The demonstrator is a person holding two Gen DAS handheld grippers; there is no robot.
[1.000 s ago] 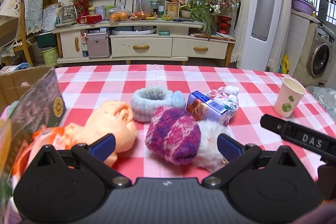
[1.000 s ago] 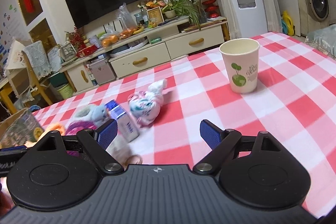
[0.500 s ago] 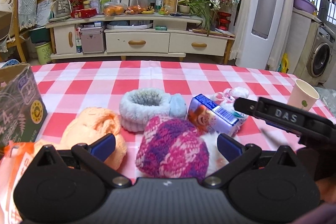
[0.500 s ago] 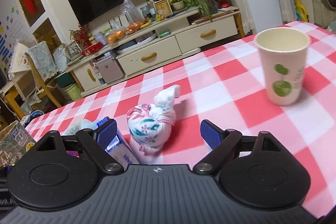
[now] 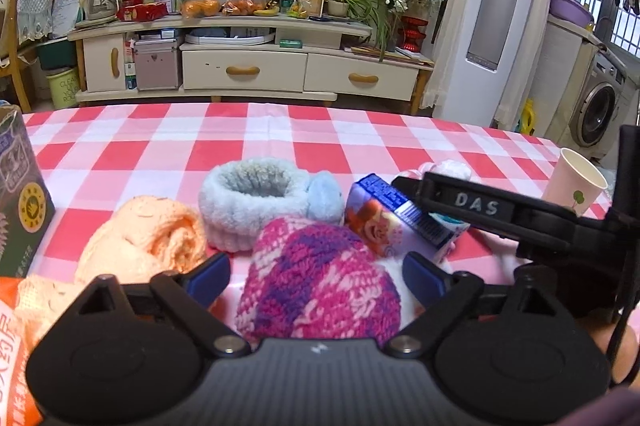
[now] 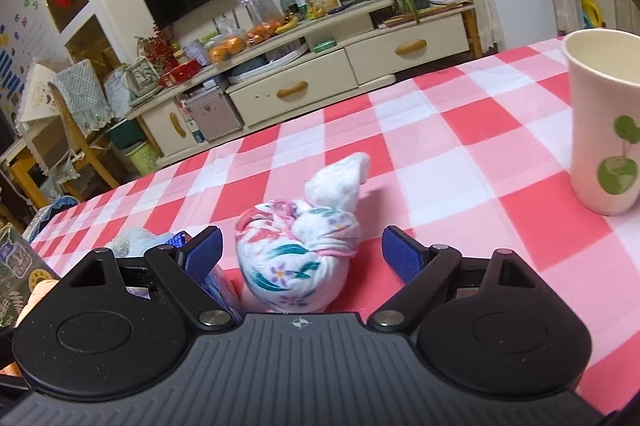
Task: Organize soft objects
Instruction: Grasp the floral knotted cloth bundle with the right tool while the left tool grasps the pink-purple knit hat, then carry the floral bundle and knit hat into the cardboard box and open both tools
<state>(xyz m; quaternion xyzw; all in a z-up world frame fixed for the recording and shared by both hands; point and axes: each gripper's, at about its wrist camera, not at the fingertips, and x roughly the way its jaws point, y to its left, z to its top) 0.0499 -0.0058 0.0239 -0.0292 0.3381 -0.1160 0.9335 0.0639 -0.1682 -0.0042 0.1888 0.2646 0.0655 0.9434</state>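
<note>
Closing in on the pile, we have brought both grippers nearer the soft things on the checked table (image 5: 168, 130) than they were a moment ago, so each now frames its own target and the first pick looks close.

Largest on the cloth is the pink-and-purple knitted hat (image 5: 320, 286), near the front edge. It now sits between the blue pads of our left gripper (image 5: 316, 276), where earlier it lay further ahead of them. Those jaws are closing from their widest, yet the pads do not seem to press the wool so far; nothing is held.

Left of the hat lies the orange knitted piece (image 5: 156, 238), and just beyond both sits the pale blue fluffy band (image 5: 248, 194). To the right of the band a small printed carton (image 5: 380, 222) leans, partly under our other tool.

Smaller again is the floral cloth bundle (image 6: 296, 258), knotted at its top, right of the carton. Our right gripper (image 6: 298, 252) stands wide, with the bundle between its pads and clear of both; half a second back the bundle was ahead of them. A paper cup (image 6: 604, 130) stands well apart at the far right.
</note>
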